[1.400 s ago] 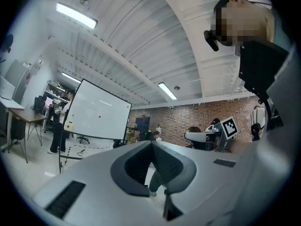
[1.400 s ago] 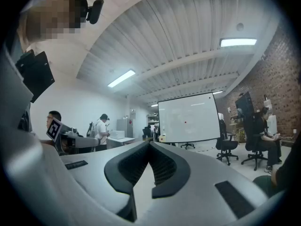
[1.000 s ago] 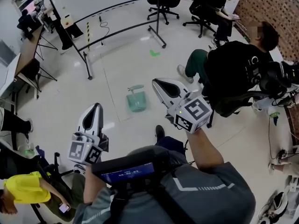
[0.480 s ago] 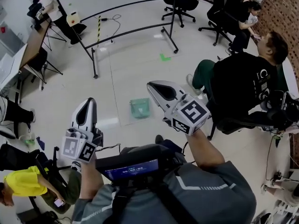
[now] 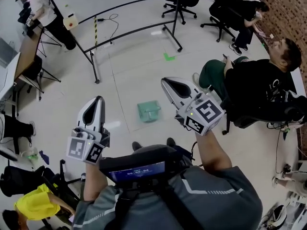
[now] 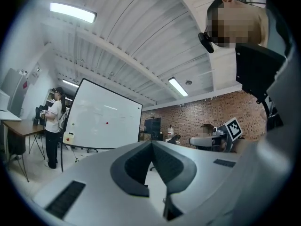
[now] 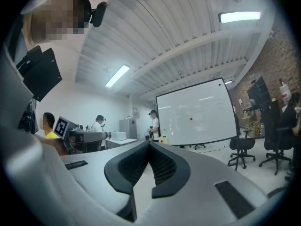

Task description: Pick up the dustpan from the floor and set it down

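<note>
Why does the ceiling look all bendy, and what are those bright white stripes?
Left gripper view and right gripper view: wide-angle lenses bend the ceiling beams; the stripes are ceiling lamps, glaring white. Head view: the floor curves too, with a shiny patch left of the dustpan.

Dustpan (image 5: 148, 111) at 12 o'clock from wearer's feet: small, pale green, handle detail and contents too small to tell. Chest screen (image 5: 135, 169): text unreadable. Person in yellow (image 5: 29, 206) at 7 o'clock, cut by bottom edge. Surface (image 5: 8, 78) at 9 o'clock, cut by left edge. Whiteboard stand (image 5: 96, 73) at 11 o'clock: board itself out of frame. Wearer's hands hidden under cubes of left claw (image 5: 98, 101) and right claw (image 5: 167, 82).
</note>
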{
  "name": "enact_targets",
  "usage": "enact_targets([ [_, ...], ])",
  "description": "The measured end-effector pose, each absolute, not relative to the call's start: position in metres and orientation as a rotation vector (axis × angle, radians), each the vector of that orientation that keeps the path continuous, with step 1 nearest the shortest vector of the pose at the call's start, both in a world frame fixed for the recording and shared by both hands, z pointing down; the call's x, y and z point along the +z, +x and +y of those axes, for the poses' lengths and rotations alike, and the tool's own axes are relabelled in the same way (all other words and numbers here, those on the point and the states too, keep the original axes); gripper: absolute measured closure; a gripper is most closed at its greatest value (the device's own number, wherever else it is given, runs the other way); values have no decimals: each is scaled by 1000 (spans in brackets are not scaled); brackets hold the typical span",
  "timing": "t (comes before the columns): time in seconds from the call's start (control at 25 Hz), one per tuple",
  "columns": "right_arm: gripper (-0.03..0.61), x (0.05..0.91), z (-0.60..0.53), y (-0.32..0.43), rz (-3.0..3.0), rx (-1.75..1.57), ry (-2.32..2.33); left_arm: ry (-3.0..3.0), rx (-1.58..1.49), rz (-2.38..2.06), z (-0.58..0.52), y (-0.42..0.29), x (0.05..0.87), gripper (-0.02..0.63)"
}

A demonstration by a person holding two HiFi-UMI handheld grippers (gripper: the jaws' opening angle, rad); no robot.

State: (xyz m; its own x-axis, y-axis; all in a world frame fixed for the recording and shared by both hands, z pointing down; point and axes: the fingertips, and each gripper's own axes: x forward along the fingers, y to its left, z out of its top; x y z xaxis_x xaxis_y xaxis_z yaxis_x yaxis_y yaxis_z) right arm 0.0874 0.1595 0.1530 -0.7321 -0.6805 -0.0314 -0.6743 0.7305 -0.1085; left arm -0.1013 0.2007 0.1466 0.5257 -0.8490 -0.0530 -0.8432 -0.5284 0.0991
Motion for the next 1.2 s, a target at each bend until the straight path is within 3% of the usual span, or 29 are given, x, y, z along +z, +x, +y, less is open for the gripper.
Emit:
enact_targets([
  [0.24, 546, 160, 125, 49, 2850, -110, -1182, 2720, -121, -1407, 160, -140, 160, 578],
  [0.72, 545, 203, 88, 59, 3030, -76, -1000, 2614, -133, -1473, 116, -120, 208, 578],
  [1.2, 407, 390, 47, 20, 3415, -109, -574, 2510, 10, -1433, 55, -114, 363, 578],
])
